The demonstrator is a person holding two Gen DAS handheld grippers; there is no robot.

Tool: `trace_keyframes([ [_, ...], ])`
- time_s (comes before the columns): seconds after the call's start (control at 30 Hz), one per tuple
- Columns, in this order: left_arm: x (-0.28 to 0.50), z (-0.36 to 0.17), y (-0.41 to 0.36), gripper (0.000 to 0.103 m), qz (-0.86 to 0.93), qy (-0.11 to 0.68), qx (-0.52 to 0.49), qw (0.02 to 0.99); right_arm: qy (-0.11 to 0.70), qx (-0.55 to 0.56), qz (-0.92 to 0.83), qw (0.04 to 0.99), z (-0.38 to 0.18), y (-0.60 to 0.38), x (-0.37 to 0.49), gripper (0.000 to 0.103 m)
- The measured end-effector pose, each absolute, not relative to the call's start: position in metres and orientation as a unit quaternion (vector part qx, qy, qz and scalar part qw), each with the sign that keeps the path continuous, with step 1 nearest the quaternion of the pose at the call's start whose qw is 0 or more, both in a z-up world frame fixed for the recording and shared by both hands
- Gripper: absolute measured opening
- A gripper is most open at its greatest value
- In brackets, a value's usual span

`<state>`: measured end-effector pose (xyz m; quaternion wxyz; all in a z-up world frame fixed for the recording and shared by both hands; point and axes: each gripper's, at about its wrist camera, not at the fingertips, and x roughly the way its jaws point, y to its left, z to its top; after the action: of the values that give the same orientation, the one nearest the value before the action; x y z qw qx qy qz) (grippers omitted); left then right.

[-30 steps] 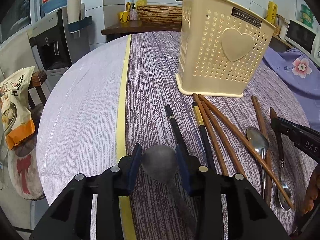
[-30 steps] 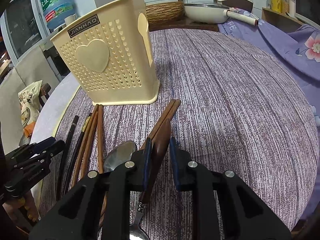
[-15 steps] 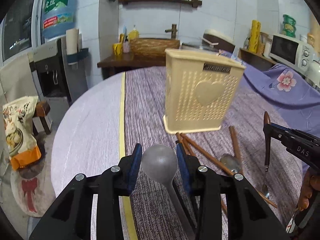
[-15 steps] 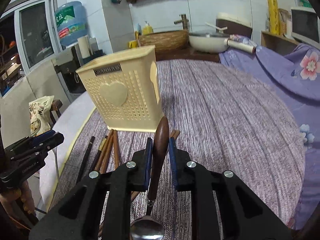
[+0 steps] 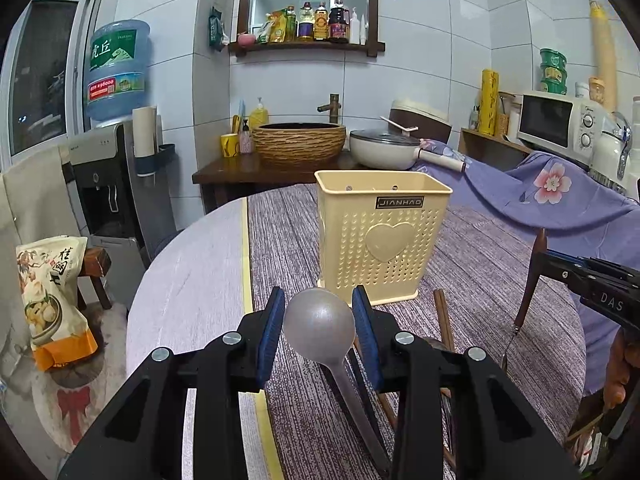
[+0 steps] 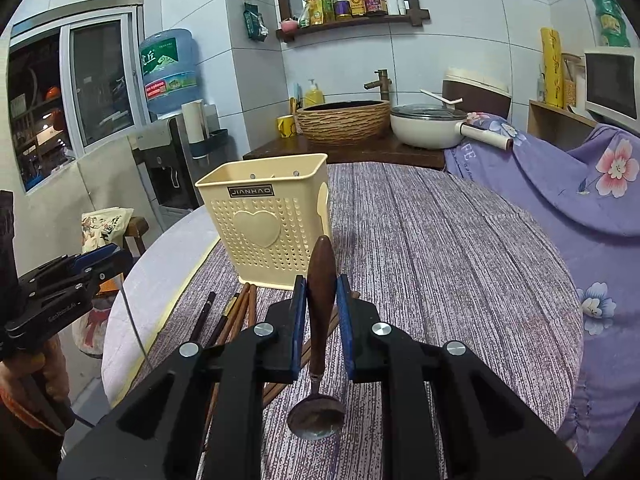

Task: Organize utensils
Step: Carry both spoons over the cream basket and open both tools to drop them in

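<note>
A: What has the left hand-held gripper (image 5: 319, 325) got?
B: Its blue pads pinch a steel spoon (image 5: 319, 325) by the bowl, handle hanging down toward the camera.
A: The right hand-held gripper (image 6: 321, 305)?
B: Clamped on a wooden-handled spoon (image 6: 321, 280), bowl down.
A: The holder (image 5: 382, 238)?
B: Upright on the desk (image 6: 440, 248) ahead of both, chopsticks (image 6: 236, 312) lying below them at its foot.

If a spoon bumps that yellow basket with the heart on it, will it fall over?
The yellow basket is tall on a narrow base, so a knock near its rim might tip it. It looks like thin plastic full of holes, with little showing inside, so it is probably light and could slide on the tablecloth. A gentle, straight-down drop seems safest.
</note>
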<state>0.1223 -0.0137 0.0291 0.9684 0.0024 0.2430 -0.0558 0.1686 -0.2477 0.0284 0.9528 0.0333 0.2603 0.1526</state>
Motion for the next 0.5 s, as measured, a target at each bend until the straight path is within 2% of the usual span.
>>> trace_keyframes([
  [0.5, 0.133, 0.047, -0.012, 0.034, -0.073, 0.232, -0.009, 0.97, 0.249, 0.042, 0.175, 0.952, 0.045, -0.244, 0.175, 0.016],
])
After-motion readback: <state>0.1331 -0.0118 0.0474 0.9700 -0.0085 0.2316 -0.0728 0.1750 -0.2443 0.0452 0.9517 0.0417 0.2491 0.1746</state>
